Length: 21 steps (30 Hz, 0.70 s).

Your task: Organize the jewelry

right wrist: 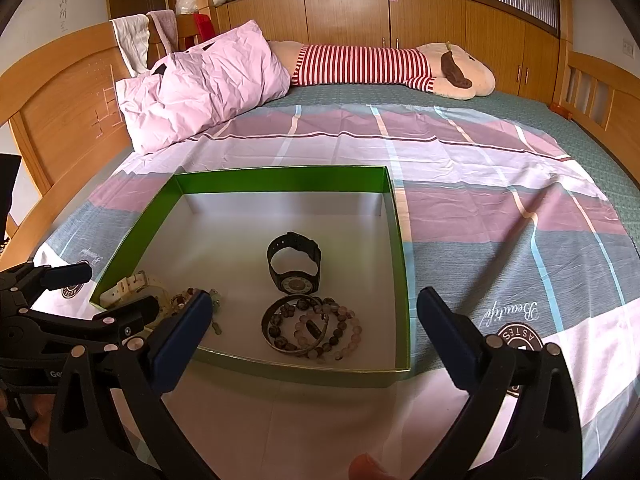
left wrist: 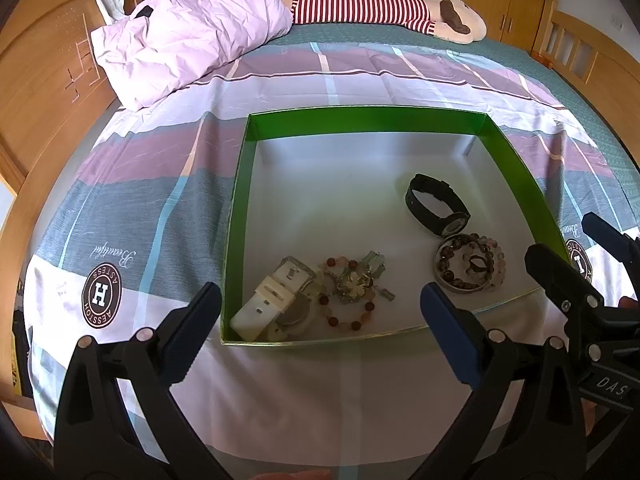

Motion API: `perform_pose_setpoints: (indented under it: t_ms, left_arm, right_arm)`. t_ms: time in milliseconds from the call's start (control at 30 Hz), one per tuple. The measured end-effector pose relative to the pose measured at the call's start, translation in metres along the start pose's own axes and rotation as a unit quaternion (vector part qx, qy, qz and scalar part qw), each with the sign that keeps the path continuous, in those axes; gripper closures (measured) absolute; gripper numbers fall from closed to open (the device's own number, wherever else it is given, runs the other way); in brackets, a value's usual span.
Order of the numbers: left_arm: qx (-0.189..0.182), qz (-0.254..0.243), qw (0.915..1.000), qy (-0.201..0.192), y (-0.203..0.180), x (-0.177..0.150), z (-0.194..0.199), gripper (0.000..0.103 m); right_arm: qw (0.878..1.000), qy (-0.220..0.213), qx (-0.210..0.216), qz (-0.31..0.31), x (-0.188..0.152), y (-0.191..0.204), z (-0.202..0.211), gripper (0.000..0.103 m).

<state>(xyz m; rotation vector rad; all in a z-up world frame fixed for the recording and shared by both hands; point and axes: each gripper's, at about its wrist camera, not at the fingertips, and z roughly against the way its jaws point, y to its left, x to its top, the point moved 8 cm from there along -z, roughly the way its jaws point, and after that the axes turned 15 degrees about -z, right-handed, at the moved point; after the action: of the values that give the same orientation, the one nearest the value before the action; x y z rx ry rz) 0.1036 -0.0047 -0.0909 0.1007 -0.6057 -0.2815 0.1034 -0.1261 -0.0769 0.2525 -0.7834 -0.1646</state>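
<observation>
A shallow green box (left wrist: 360, 118) (right wrist: 402, 280) with a silver floor lies on the bed. In it are a black watch (left wrist: 438, 206) (right wrist: 294, 264), a metal bangle with bead bracelets and a ring (left wrist: 468, 266) (right wrist: 312, 330), a white watch (left wrist: 276, 306) (right wrist: 128, 286) and a red bead bracelet with a gold ornament (left wrist: 352, 296). My left gripper (left wrist: 320, 304) is open and empty in front of the box's near edge. My right gripper (right wrist: 314, 312) is open and empty at the box's near right corner; it also shows in the left wrist view (left wrist: 576, 248).
The box sits on a plaid sheet (right wrist: 500, 208) with round logo prints. A pink pillow (left wrist: 188, 36) and a striped plush toy (left wrist: 384, 4) lie at the far side. A wooden headboard (left wrist: 44, 92) stands on the left, wooden cabinets (right wrist: 360, 16) behind.
</observation>
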Motion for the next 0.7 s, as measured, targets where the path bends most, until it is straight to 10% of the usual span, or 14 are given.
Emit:
perform_pose_setpoints:
  t_ms: [700]
  left_arm:
    - [0.007,0.002,1.0000,0.002,0.0005,-0.0019,0.0007,0.002]
  right_arm:
    - [1.000,0.000,0.000,0.001,-0.0011,0.0013,-0.0004,0.001]
